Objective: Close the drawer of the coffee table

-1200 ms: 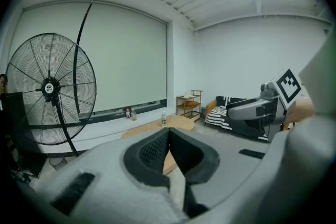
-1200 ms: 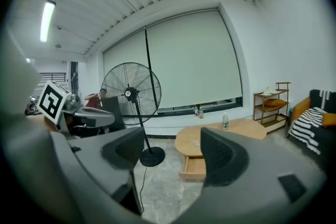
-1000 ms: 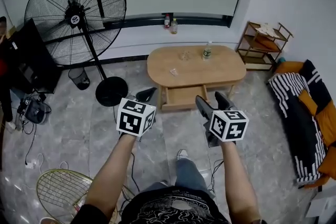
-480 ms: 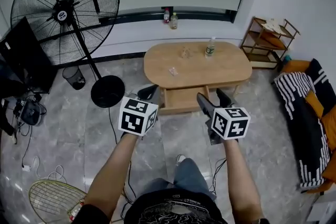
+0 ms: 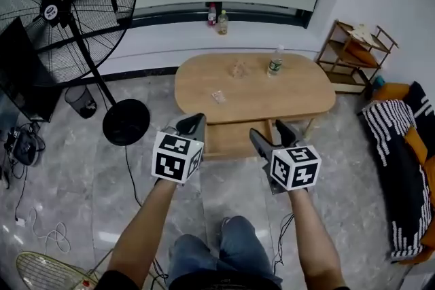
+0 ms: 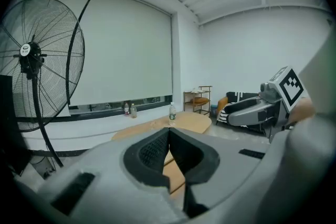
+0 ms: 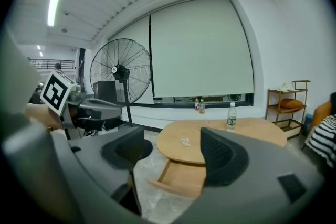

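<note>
Closer now to the oval light-wood counter and its pulled-out wooden drawer: left tongs pressed together, right tongs apart, nothing between them.

Oval wooden bench, centre of frame. Plastic bottle upright near its far edge; small clear item left of the bottle; small packet lower left.

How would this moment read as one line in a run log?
drawer: open under coffee table | left gripper: shut, empty, short of drawer | right gripper: open, empty, short of drawer | contact: none
</note>
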### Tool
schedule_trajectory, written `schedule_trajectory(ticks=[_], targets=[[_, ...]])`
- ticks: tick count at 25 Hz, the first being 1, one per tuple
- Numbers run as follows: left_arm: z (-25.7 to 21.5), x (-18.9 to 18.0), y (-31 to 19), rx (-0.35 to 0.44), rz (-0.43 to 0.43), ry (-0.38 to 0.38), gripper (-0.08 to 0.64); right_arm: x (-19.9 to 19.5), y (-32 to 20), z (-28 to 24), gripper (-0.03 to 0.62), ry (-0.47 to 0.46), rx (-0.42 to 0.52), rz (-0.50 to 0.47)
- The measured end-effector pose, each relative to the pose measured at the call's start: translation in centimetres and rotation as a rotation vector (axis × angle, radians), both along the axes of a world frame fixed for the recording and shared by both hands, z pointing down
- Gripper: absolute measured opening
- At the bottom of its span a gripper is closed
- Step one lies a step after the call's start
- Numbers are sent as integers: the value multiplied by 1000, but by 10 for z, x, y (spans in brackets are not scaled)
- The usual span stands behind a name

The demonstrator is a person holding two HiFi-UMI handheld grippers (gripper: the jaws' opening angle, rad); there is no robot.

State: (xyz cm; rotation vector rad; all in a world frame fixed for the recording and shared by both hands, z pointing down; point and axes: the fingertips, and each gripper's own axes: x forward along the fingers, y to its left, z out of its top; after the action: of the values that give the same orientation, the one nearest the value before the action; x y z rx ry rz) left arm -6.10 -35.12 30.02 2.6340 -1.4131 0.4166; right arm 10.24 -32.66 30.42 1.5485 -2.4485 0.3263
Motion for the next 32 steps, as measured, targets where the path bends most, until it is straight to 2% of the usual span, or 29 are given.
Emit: schedule_trajectory(ticks=[6,14,18,24,32], targets=[[88,8,-32,10,12,-13,8,1,-35,91,331,4,6,-16],[206,23,-37,20,47,-16,9,5,-51,197,341,-34,29,-3],[252,21,-32,16,38,-2,8,4,-50,242,344,-59,41,7],[299,34,-26,28,61,-8,9,7,-43,292,350,-93,43,29],[323,43,-22,67,63,2,9,16,-38,339,359,-206,23,71]])
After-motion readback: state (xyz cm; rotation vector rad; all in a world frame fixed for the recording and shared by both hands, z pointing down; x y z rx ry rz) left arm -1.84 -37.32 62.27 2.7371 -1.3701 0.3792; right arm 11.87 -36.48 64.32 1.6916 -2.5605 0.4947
